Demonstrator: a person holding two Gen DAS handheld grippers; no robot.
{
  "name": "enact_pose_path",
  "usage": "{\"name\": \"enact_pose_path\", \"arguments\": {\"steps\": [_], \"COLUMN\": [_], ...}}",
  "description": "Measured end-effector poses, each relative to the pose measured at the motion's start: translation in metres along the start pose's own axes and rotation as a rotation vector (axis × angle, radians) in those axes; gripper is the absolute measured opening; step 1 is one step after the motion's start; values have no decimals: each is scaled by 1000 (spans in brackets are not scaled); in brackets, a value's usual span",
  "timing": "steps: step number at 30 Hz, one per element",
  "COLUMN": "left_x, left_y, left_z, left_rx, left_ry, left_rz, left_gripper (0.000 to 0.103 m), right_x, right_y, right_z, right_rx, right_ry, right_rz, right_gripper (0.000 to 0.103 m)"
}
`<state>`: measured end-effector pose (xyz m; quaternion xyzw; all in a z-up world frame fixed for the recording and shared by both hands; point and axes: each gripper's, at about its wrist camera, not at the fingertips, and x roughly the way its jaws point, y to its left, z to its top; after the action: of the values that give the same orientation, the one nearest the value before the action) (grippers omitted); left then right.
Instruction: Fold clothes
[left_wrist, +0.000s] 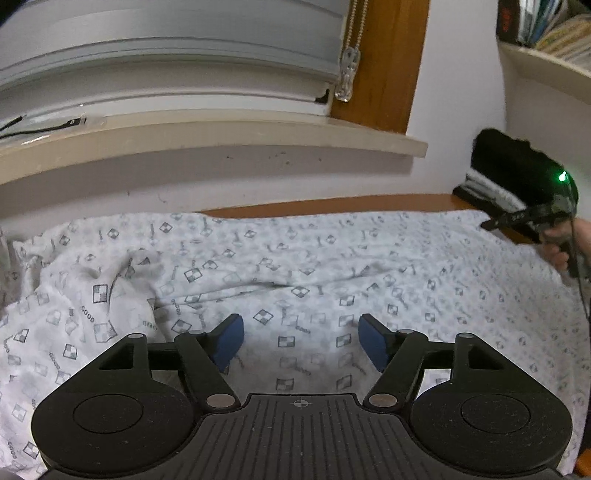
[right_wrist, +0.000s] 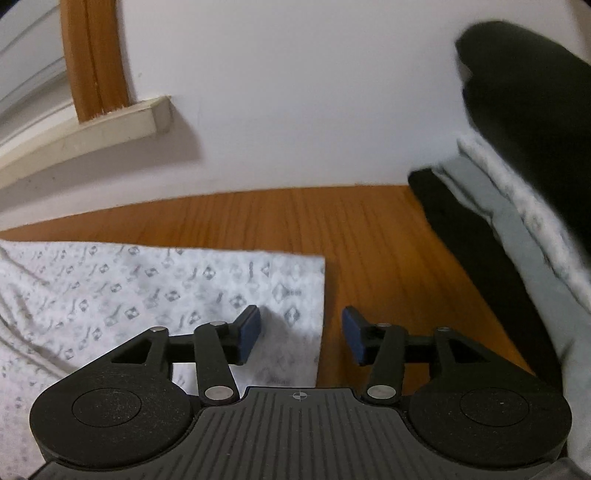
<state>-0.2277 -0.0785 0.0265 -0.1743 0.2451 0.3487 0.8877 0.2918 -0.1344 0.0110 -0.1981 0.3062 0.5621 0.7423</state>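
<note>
A wooden worktop (right_wrist: 369, 236) stands against a white wall (right_wrist: 295, 92), below a pale window sill (left_wrist: 221, 136) with a wooden window frame (left_wrist: 388, 62) and a grey roller blind (left_wrist: 166, 48) above it. A bead chain (left_wrist: 352, 44) hangs beside the frame.

The white printed garment (left_wrist: 314, 273) lies spread flat on the worktop and covers most of it. Its long axis runs left to right across the left wrist view, parallel to the wall. The left end is bunched into folds; the right end finishes in a straight edge with a square corner, seen in the right wrist view with bare wood beyond it.

The left tongs (left_wrist: 301, 341) hover over the near part of the garment. Their blue pads (left_wrist: 231, 341) are spread wide, with nothing between them but the cloth below.

The right tongs (right_wrist: 301, 334) stand at the right end of the garment, straddling its straight edge: the left pad is over the cloth, the right pad over bare wood. They are spread and pinch nothing. In the left wrist view the right tongs appear at the far right, carried by a hand (left_wrist: 561, 243).

A stack of folded clothes (right_wrist: 517, 221), black, grey and white, sits at the right end of the worktop. A bookshelf (left_wrist: 546, 55) shows at the upper right.
</note>
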Motion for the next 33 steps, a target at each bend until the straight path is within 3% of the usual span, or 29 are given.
{"name": "enact_pose_path", "arguments": {"steps": [2,4,6,7,10,13,15,17,20,23,24,28,33], "left_x": [0,1,0,0,0,0,0,0,0,1,1,1,5], "left_y": [0,-1,-2,-1,-2,-4,-6,-8,-10,-12,-13,-16,-20], "left_z": [0,-1,-2,-2,-3,-4,-5,-6,-7,-6,-6,-4,1], "left_rx": [0,3,3,3,9,18,27,37,48,55,56,62,99], "left_ry": [5,12,20,24,30,37,43,46,49,47,44,34,20], "left_rz": [5,5,5,6,7,7,-4,-8,-1,9,13,32,60], "left_gripper": [72,73,74,74,74,76,79,79,79,80,80,80,80], "right_x": [4,8,12,14,18,15,15,23,41,41,35,5,-18], "right_y": [0,1,-2,-2,3,0,-10,-22,-29,-23,-22,-9,34], "right_z": [2,6,13,16,29,54,76,96,107,92,84,34,-4], "right_rx": [-29,-59,-64,-82,-158,-192,-192,-177,-181,-204,-192,-162,-229], "right_ry": [-4,-3,7,13,-3,-97,-145,-133,-63,-38,-38,-50,-85], "right_rz": [12,25,44,34,-45,-173,-265,-297,-282,-276,-241,-41,92], "right_gripper": [50,43,12,9,7,6,6,8,25,37,42,44,47]}}
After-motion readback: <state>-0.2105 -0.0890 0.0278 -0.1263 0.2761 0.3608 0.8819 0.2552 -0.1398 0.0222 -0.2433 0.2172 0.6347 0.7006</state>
